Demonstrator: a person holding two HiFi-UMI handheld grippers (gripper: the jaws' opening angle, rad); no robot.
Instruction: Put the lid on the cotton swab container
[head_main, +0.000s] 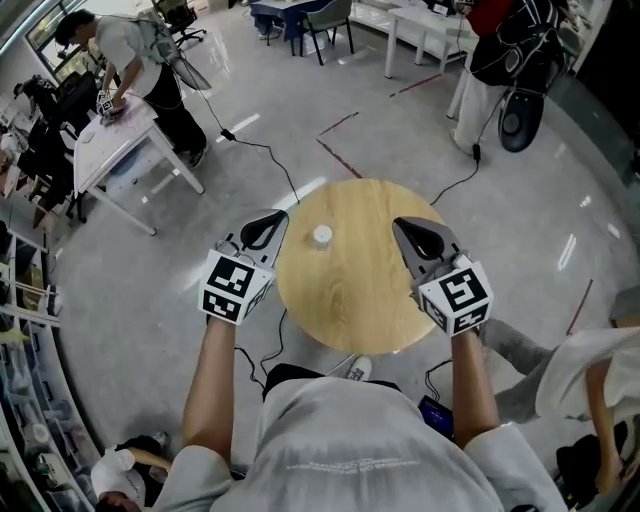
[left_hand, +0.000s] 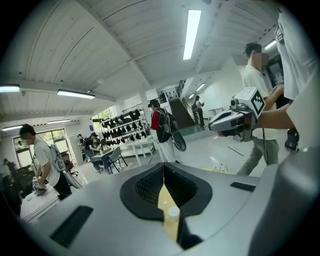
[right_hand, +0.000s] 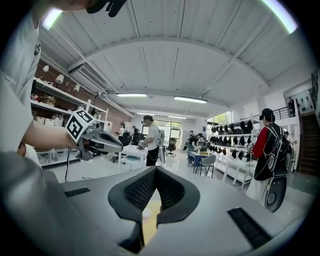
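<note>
A small white round cotton swab container stands alone on the round wooden table, toward its far left. Whether a lid sits on it I cannot tell. My left gripper hovers at the table's left edge, shut and empty, a little left of the container. My right gripper is over the table's right part, also shut and empty. In the left gripper view the container shows through the slit below the closed jaws. The right gripper view shows the container low in its slit under the shut jaws.
A person works at a white table at the far left. Another person stands at the back right. A black cable runs across the grey floor to the table. More tables and chairs stand at the back.
</note>
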